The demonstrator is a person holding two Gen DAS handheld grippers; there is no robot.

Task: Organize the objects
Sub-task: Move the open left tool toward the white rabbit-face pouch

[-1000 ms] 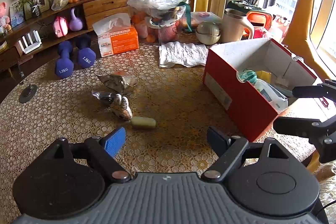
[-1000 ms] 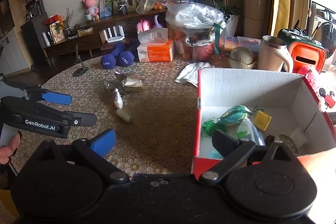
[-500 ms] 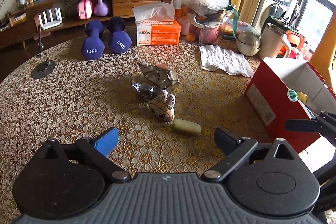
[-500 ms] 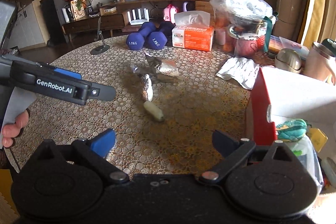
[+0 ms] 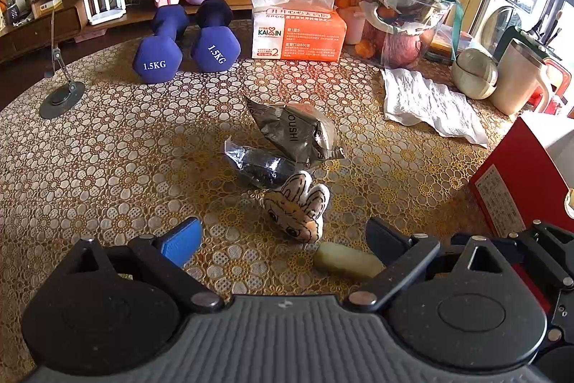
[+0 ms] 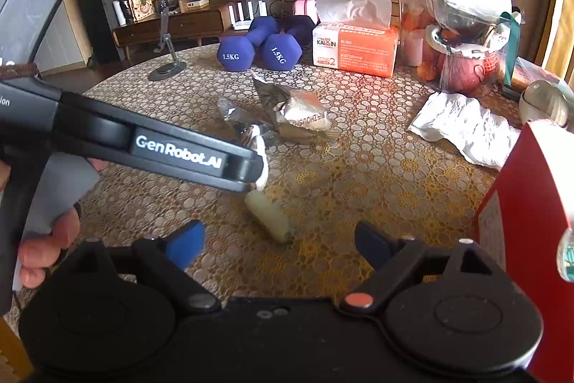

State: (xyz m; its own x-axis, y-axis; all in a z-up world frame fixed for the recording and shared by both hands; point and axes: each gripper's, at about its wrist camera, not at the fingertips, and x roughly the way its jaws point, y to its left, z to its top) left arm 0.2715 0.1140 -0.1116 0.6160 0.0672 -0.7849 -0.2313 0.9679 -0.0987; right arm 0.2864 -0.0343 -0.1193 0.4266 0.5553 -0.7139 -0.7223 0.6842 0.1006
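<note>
On the patterned table lie a pale yellow-green tube [image 5: 347, 262], a small striped plush toy [image 5: 298, 207], a dark clear packet [image 5: 262, 166] and a grey foil pouch [image 5: 299, 131]. My left gripper [image 5: 283, 237] is open and empty, low over the table, the plush and tube between its fingers. My right gripper [image 6: 279, 241] is open and empty, the tube [image 6: 268, 216] just ahead. The left gripper's arm [image 6: 150, 149] crosses the right wrist view and hides most of the plush. The red box [image 5: 520, 182] stands at the right, also seen in the right wrist view [image 6: 531, 228].
Two blue dumbbells [image 5: 179, 42], an orange tissue box [image 5: 297, 31], a bagged fruit bowl [image 5: 398, 9], a crumpled white paper [image 5: 430, 103], a lidded bowl [image 5: 473, 74] and a beige mug [image 5: 520, 81] stand along the far side. A small round phone stand [image 5: 59, 96] is at far left.
Both grippers swung left, away from the red box, and moved in close over the loose items. The box slid to the right edge of both views. Both stay open.
</note>
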